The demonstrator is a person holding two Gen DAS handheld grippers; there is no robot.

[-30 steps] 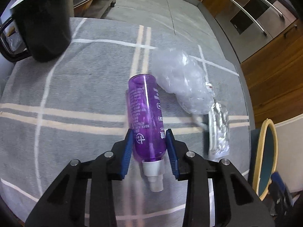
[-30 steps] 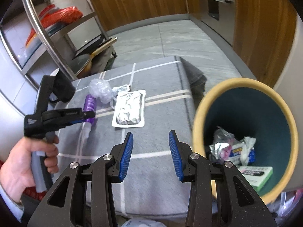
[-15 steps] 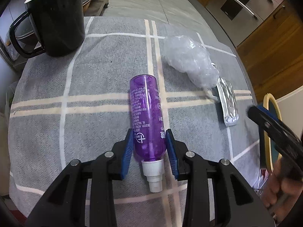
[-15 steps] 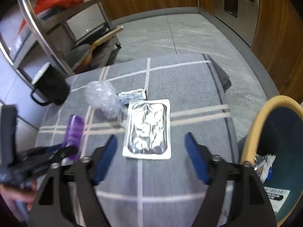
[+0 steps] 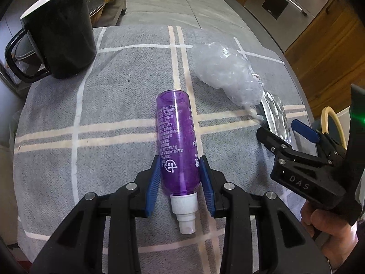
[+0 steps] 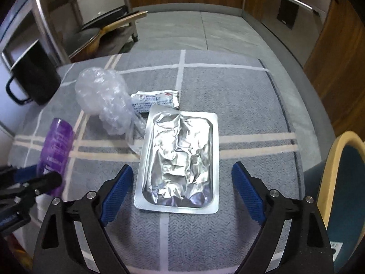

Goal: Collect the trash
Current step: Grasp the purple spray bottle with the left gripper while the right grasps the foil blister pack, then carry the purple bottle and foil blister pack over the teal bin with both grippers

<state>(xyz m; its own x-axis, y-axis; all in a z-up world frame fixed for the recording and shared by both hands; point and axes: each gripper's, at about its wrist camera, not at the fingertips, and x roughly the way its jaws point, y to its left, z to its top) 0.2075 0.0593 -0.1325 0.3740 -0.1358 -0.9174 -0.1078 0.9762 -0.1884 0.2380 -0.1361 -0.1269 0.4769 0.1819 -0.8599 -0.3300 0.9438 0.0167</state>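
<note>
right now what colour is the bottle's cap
White, on the purple bottle; cap shows best in the left wrist view.

The left wrist camera sits just behind the left gripper [image 5: 180,182] and looks steeply down, close over the cloth-covered table [image 5: 114,105], facing its far edge, with the black mug [image 5: 61,29] at the far left corner. The right wrist camera rides behind the right gripper [image 6: 181,187], also tilted down, near the table's right edge, where the bin [image 6: 337,182] shows. Both views share the purple bottle [image 5: 176,141], the crumpled plastic [image 6: 102,100], the foil pack [image 6: 180,159] and the mug; each view catches the other gripper.
</note>
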